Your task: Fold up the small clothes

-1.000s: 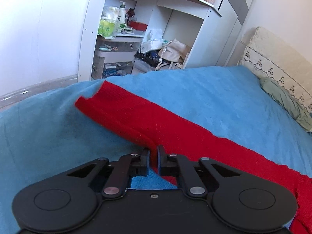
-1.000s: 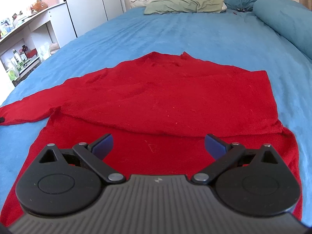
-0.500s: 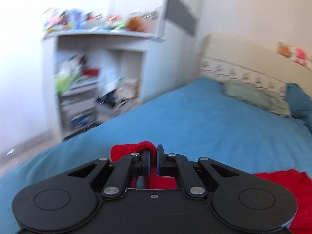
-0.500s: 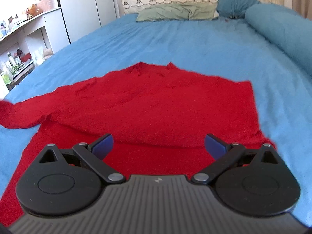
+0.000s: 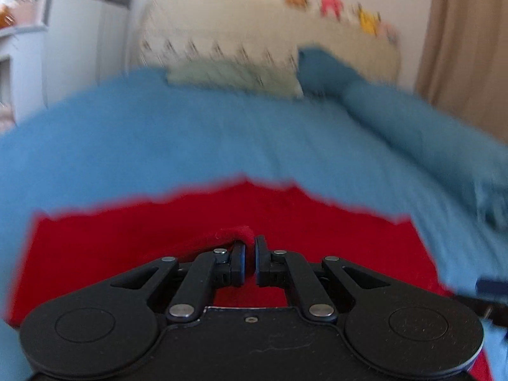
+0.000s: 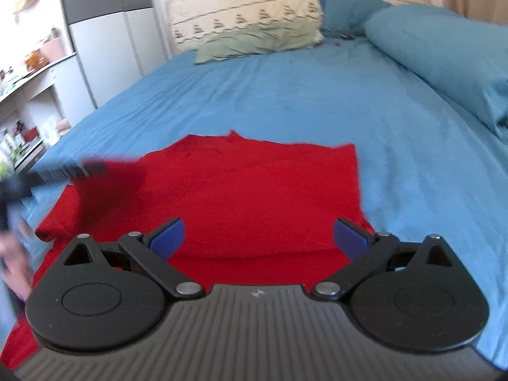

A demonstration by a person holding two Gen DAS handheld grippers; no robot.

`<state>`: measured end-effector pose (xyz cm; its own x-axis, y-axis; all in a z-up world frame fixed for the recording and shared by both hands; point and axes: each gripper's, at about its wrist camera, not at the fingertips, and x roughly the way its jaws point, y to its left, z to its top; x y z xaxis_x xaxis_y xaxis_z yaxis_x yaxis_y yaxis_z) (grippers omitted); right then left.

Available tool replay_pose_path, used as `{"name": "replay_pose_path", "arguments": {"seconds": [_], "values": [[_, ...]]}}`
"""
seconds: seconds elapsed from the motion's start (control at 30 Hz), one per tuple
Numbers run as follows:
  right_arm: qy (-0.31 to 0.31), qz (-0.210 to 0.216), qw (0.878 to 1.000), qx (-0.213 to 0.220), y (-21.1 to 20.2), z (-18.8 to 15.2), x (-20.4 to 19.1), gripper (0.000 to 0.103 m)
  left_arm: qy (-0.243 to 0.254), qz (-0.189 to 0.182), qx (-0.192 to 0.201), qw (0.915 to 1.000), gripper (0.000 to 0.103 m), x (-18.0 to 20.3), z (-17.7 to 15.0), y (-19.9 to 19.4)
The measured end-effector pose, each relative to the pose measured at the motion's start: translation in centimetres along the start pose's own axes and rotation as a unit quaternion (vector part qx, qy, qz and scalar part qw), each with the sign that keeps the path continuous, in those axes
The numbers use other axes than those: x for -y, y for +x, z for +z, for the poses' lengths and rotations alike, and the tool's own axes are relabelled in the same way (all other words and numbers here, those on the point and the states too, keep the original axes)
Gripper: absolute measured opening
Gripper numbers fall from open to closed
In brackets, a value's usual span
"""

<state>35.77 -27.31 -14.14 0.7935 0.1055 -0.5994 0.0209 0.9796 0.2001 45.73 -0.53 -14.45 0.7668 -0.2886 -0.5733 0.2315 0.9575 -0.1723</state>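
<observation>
Red garment (image 6: 254,197) is laid on the blue bed (image 6: 317,95), spread flat in the near part of the sheet, with one edge folded over across its lower part. Its neckline is seen at the far edge, pointing toward the pillows.

Left tool (image 5: 250,262) is pressed together on a bunched bit of the red fabric; a sleeve end (image 5: 235,233) is pinched between the pads and raised above the garment body. The left wrist view is motion-blurred. In the right wrist view the left tool is seen as a dark blurred shape at the garment's left side, with a blurred hand (image 6: 16,254) at the left edge of the frame.

Right tool (image 6: 258,238) is spread wide, blue pads well apart, nothing between them; it is held over the garment's near edge.

A green pillow (image 6: 260,39) and a patterned one (image 6: 238,19) are at the headboard, a blue bolster (image 6: 444,54) along the right side. A white wardrobe (image 6: 104,31) and cluttered shelves (image 6: 22,111) are at the left.
</observation>
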Motion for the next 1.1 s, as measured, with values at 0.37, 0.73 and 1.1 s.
{"name": "replay_pose_path", "arguments": {"seconds": [0.37, 0.73, 1.1], "values": [[-0.013, 0.015, 1.000, -0.013, -0.1, 0.0, 0.1, 0.103, 0.063, -0.006, -0.008, 0.9980, 0.103, 0.2, -2.6, -1.8], [-0.228, 0.089, 0.966, -0.078, 3.7, 3.2, -11.9, 0.103, 0.064, 0.116, 0.013, 0.9911, 0.103, -9.8, -2.9, -7.4], [-0.395, 0.049, 0.910, -0.120, 11.7, -0.4, -21.7, 0.070, 0.015, 0.119, -0.014, 0.9927, 0.102, -13.7, -5.3, -6.1]]}}
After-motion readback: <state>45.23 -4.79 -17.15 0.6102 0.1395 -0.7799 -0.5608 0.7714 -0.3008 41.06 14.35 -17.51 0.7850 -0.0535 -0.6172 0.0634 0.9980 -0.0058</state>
